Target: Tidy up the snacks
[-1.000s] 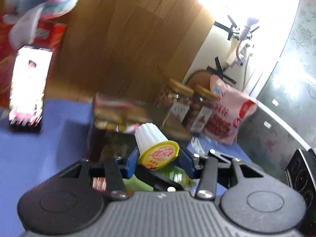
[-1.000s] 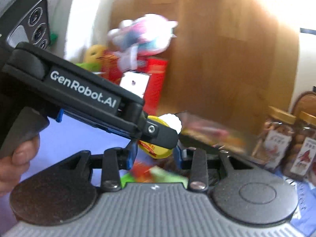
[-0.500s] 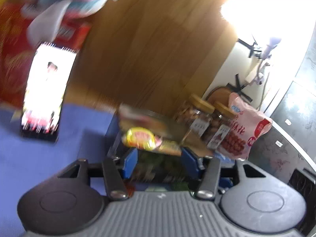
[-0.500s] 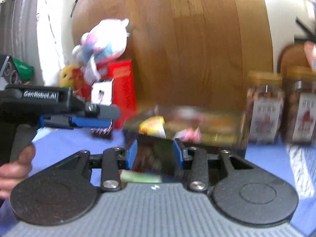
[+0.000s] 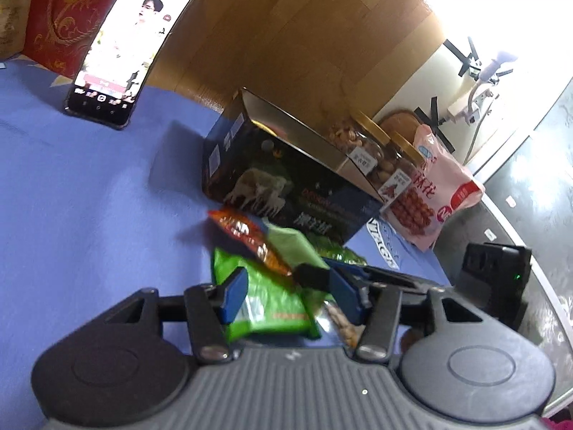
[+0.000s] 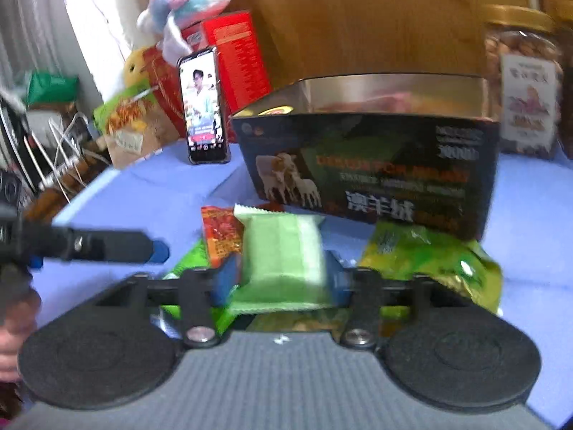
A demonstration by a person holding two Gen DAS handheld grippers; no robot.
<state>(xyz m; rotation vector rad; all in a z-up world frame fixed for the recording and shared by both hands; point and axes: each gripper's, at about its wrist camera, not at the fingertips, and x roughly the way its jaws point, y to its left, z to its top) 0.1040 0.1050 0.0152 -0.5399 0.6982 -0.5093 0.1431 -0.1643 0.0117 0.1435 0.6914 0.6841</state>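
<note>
in the left wrist view the left gripper (image 5: 288, 295) is hovering low over a loose heap of snack packets on the blue table (image 5: 89, 197), its jaws standing apart with nothing pressed between them; their gap has just been widening. directly under that gap a bright green packet (image 5: 272, 308) is lying flat, its long axis running roughly from 11 o'clock to 5 o'clock, and an orange packet (image 5: 250, 236) is sitting just beyond it at 12 o'clock, overlapping its far end. further on at 1 o'clock the open dark box (image 5: 286, 179) is waiting, with some snacks already showing inside. moving rightward, in the right wrist view the right gripper (image 6: 279, 279) is straddling a pale green packet (image 6: 283, 251), whose long axis is pointing straight ahead toward 12 o'clock; these jaws have just been opening too, and the blur is hiding whether the pads are pressing the packet's sides or only flanking it. a yellow-green bag (image 6: 429, 261) is lying at 3 o'clock beside it. the right gripper looks the better placed hand for the pale green packet, while the left one looks nearer the bright green packet, so each pick seems to turn on closing across the short width.
</note>
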